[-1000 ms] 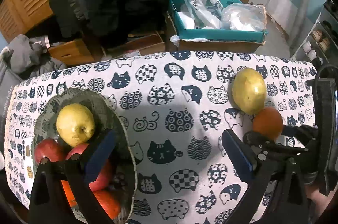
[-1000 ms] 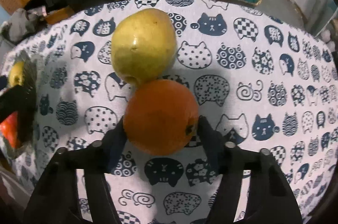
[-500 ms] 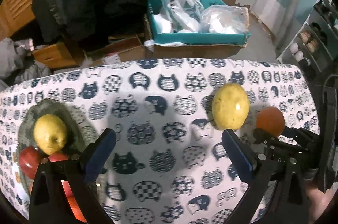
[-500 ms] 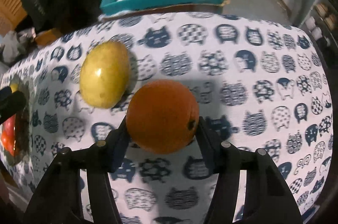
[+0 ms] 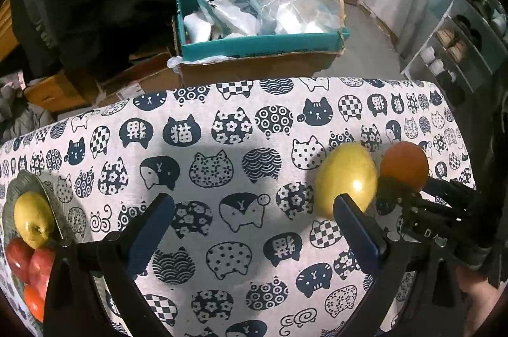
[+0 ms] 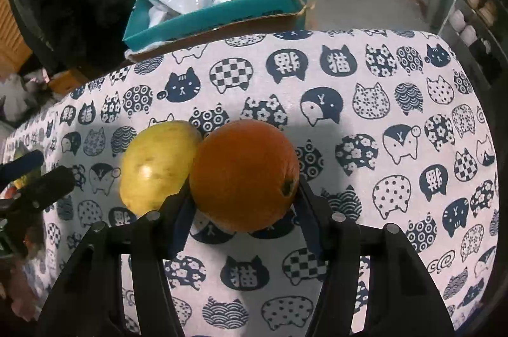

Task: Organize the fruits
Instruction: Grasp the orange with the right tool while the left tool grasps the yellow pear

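You had several fruits on the plate (image 5: 19, 187) at nine o'clock, your right gripper (image 6: 243, 206) clamped the orange (image 6: 244, 175), your left gripper (image 5: 254, 222) gaped empty near the remaining pear (image 5: 346, 178)

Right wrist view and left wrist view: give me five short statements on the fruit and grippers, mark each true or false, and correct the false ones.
1. The right gripper is shut on the orange. True.
2. The left gripper holds the yellow pear. False: its jaws stand wide open with nothing between them; the yellow pear lies on the cat-print tablecloth.
3. The yellow pear sits right beside the orange. True.
4. The grey plate at the left edge is bare. False: it holds a yellow apple, red apples and an orange fruit.
5. The teal box stands on the tablecloth. False: it sits beyond the table's far edge.
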`<control>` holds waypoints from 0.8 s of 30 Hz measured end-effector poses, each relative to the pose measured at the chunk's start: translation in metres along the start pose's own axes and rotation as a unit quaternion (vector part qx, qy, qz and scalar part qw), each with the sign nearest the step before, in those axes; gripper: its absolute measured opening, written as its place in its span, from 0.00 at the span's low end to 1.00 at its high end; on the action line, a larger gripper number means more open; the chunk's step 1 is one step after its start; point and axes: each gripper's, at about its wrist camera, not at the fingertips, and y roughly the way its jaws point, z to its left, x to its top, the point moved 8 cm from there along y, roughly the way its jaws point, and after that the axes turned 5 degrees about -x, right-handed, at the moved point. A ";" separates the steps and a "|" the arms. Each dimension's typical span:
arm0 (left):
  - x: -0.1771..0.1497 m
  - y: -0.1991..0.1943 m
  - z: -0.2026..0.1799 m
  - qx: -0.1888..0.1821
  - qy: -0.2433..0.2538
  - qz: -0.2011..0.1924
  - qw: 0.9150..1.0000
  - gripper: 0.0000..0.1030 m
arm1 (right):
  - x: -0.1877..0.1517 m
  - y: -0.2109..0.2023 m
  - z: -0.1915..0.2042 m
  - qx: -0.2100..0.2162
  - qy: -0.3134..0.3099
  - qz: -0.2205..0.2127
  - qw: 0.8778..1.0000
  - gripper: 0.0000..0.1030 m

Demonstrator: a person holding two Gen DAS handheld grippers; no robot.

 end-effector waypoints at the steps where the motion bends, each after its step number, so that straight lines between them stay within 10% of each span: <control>1: 0.000 0.000 -0.002 -0.003 0.000 0.000 1.000 0.98 | 0.000 -0.001 0.001 0.001 -0.003 -0.002 1.000 0.57; 24: -0.007 0.054 -0.079 -0.018 0.073 0.043 0.996 0.98 | -0.017 -0.011 -0.077 -0.055 0.064 -0.001 0.996 0.57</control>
